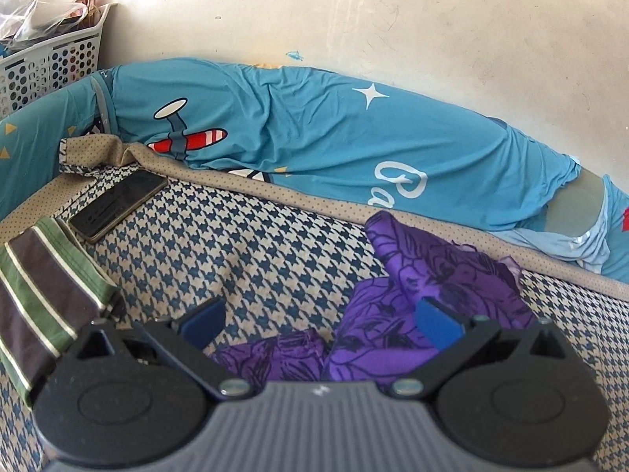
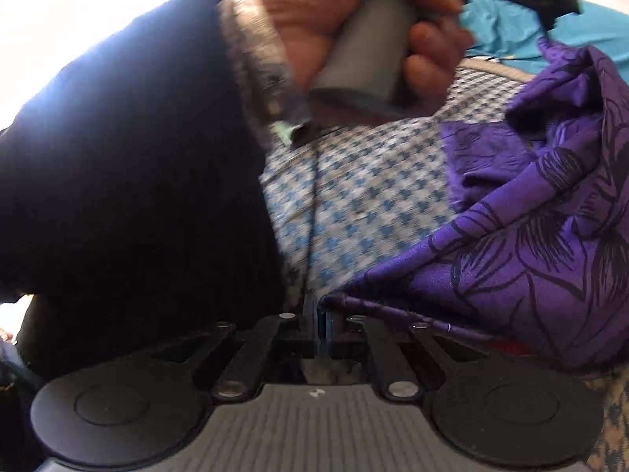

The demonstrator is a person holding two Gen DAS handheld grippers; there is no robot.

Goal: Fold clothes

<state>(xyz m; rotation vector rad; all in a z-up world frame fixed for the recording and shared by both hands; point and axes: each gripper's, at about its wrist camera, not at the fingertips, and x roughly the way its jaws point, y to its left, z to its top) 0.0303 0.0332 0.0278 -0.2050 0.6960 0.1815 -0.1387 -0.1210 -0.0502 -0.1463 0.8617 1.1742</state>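
Note:
A crumpled purple garment (image 1: pixel 432 275) with a dark flower print lies on the houndstooth bed sheet (image 1: pixel 255 251). My left gripper (image 1: pixel 320 322) hovers open just above its near folds, one blue finger on each side, with nothing between them. In the right wrist view the purple garment (image 2: pixel 530 236) rises in a heap to the right. Its hem runs down into my right gripper (image 2: pixel 317 314), whose fingers are pressed together on the hem's corner. A person's hand (image 2: pixel 354 19) grips the left gripper's grey handle above the sheet.
A folded green and brown striped garment (image 1: pixel 47 295) lies at the left beside a phone (image 1: pixel 118 204). A long blue pillow (image 1: pixel 314 129) lines the wall, and a white laundry basket (image 1: pixel 51 59) stands in the far left corner. A dark sleeve (image 2: pixel 118 157) fills the right view's left side.

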